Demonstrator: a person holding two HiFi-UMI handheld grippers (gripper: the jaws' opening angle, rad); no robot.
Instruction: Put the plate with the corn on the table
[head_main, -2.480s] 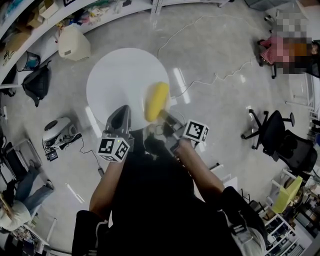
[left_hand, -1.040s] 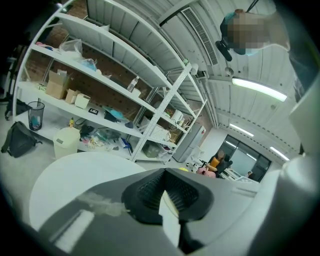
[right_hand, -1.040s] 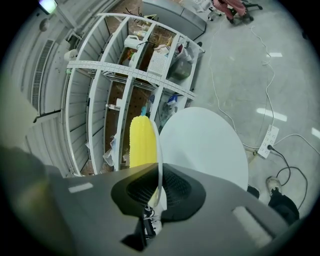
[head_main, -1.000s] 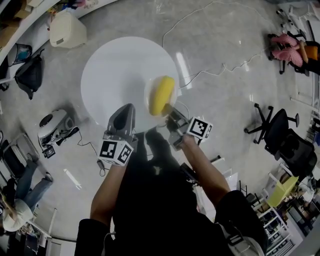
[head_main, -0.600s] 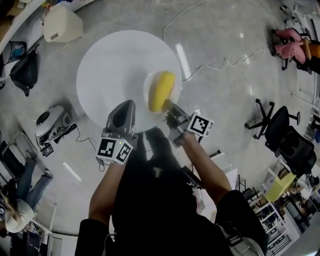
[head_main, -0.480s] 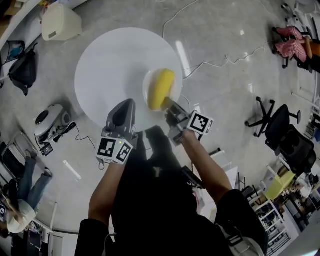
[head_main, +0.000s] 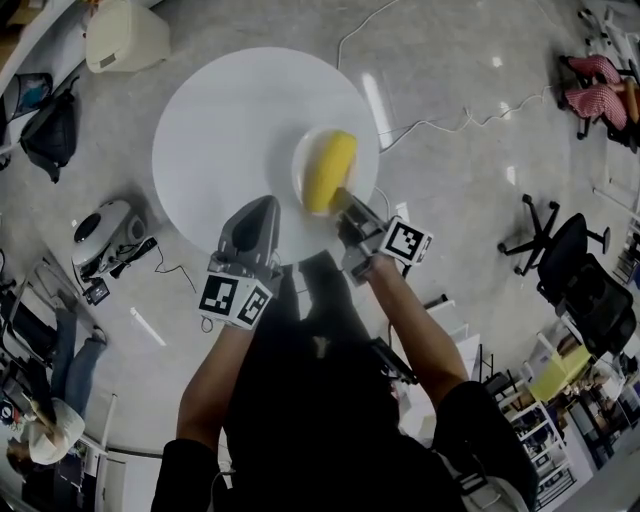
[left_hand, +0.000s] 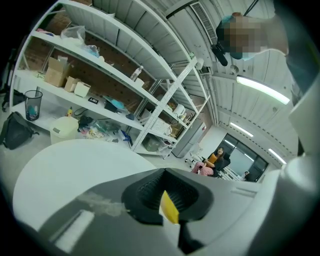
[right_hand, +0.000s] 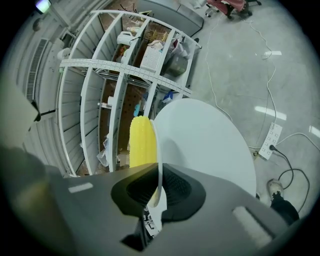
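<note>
The corn (head_main: 328, 172) is lying on the white plate (head_main: 299, 166) with its long axis pointing to about 12 to 1 o'clock, over the round table (head_main: 220, 120) at its 3 o'clock side. The right gripper (head_main: 345, 203) is pinching the plate's 6 o'clock rim (white on white, so the plate's outline is hard to trace). The left gripper (head_main: 255, 215) is keeping its jaws together, well clear of the plate.

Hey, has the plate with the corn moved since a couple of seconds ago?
Yes. In the head view the plate with the corn, clamped in the right gripper, has moved from the round white table's near rim farther in over its top.
</note>
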